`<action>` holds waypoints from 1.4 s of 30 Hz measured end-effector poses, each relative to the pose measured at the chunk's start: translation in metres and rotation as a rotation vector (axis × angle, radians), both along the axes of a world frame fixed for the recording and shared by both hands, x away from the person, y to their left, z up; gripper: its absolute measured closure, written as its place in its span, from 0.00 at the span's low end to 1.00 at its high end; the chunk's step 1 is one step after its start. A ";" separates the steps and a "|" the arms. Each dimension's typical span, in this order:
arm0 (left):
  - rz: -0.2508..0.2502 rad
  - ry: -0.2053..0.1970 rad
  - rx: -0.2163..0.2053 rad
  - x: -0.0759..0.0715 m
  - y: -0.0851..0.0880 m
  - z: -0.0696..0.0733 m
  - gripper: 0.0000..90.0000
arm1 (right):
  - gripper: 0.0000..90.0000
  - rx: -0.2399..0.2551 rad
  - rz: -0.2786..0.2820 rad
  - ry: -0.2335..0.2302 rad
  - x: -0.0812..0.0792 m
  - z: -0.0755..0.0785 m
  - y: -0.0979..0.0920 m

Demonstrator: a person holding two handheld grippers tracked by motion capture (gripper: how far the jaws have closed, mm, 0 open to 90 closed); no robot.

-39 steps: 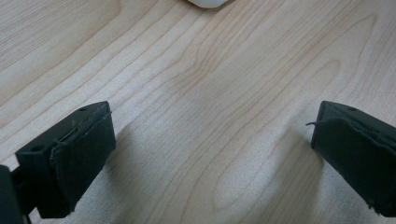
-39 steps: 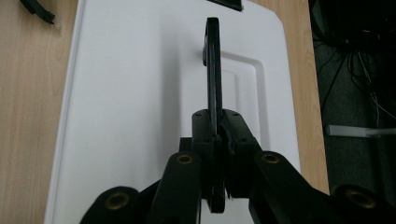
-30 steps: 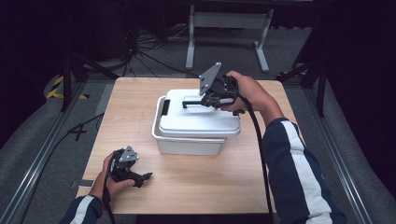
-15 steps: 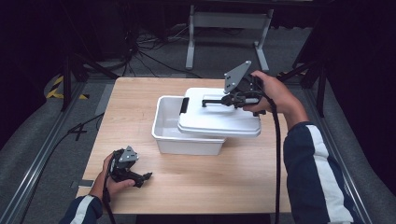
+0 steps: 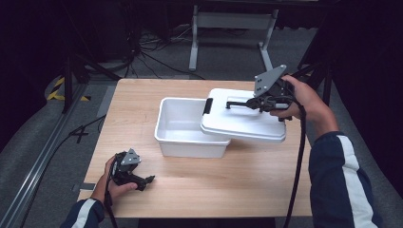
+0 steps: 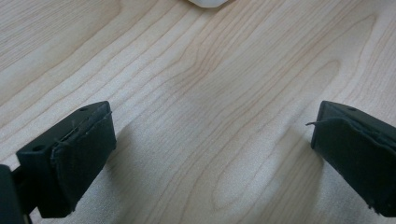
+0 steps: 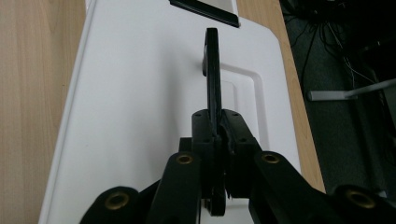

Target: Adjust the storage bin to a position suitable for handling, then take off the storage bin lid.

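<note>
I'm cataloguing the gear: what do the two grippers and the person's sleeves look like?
Both the left gripper and the right gripper are black, with a grey three-cornered plate on top and a black trailing cable. The jaw pads are black. The sleeves are dark blue with a white stripe.

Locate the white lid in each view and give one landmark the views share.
High view: the white lid is right of centre, held up by its black handle in the right gripper, overlapping the white bin.
Right gripper view: the lid stretches ahead beneath the closed jaws.
Left gripper view: I cannot make it out.
Shared landmark: the wooden table.
</note>
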State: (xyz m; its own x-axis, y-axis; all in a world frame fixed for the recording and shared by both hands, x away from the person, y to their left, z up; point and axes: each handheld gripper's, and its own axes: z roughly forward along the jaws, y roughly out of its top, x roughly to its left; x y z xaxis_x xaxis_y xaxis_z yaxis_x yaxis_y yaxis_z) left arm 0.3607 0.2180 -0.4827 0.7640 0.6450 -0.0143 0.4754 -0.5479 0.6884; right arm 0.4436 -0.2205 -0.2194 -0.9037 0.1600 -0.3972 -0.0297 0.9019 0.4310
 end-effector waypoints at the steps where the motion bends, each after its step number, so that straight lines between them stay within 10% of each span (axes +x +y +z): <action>1: 0.000 0.001 -0.001 0.000 0.000 0.000 0.00 | 0.94 0.009 -0.012 0.004 -0.001 0.000 -0.004; 24: -0.008 0.001 0.001 0.000 0.000 0.000 0.00 | 0.94 0.082 -0.179 0.005 -0.004 -0.018 -0.091; 42: -0.007 -0.003 0.002 0.000 0.000 0.000 0.00 | 0.94 0.063 -0.242 0.072 0.006 -0.063 -0.104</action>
State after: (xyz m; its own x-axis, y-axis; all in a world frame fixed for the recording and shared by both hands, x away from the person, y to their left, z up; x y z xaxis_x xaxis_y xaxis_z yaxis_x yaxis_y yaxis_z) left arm 0.3611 0.2184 -0.4826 0.7687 0.6395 -0.0108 0.4694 -0.5526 0.6887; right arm 0.4494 -0.3247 -0.2823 -0.8613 0.3978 -0.3161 0.2166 0.8502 0.4798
